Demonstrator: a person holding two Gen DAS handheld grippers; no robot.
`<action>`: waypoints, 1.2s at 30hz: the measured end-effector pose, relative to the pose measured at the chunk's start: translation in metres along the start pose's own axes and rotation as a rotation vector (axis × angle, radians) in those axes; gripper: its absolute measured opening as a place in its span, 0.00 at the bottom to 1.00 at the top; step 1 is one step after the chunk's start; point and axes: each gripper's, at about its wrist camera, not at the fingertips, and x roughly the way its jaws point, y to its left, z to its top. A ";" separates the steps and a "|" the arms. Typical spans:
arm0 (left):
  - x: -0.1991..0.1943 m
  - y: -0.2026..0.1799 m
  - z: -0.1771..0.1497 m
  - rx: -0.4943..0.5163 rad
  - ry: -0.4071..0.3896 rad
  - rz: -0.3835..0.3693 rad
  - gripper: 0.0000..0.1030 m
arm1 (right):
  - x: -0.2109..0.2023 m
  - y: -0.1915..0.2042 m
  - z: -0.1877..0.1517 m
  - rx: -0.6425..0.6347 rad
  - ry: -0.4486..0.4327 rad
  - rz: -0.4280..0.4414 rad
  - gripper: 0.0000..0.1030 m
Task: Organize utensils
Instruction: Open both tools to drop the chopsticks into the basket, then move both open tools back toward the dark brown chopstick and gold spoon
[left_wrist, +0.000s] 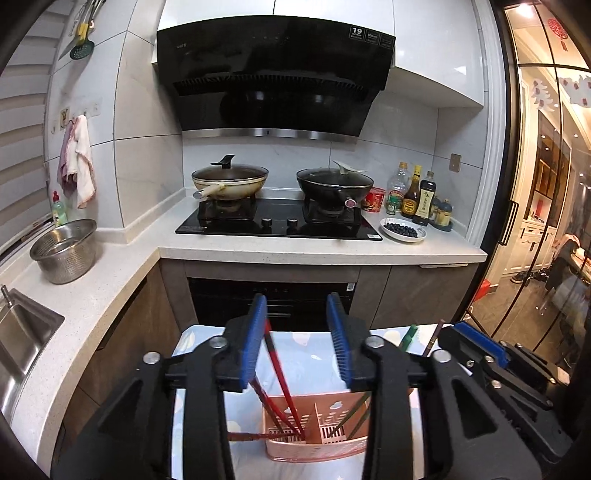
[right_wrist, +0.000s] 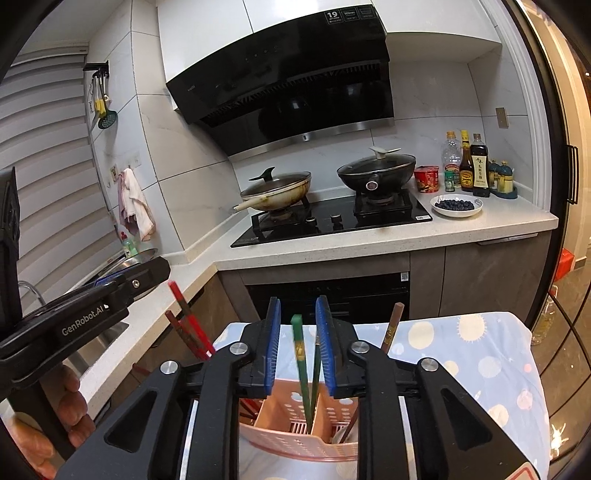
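While both tongs gape: two red chopsticks (left_wrist: 280, 376), two green chopsticks (right_wrist: 301, 369).

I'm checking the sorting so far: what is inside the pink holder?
The pink holder has compartments: red chopsticks stand in its left one, green chopsticks in the next, a brown one further right. The gripper bodies cover the holder's outer parts.

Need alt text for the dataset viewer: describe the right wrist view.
The open right claw hovers over a pink utensil holder on a dotted cloth, with green chopsticks rising between its blue pads, untouched. Red chopsticks stand at the holder's left and a brown chopstick at its right; behind is a kitchen counter with two lidded woks.
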 end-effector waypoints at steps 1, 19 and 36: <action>-0.001 0.000 -0.001 0.003 0.000 0.001 0.33 | -0.003 0.000 -0.001 0.000 -0.001 0.002 0.21; -0.056 -0.007 -0.040 0.047 0.015 0.012 0.41 | -0.061 0.012 -0.052 -0.051 0.039 -0.006 0.21; -0.103 -0.014 -0.158 0.026 0.174 -0.009 0.42 | -0.128 0.009 -0.178 -0.069 0.218 -0.022 0.21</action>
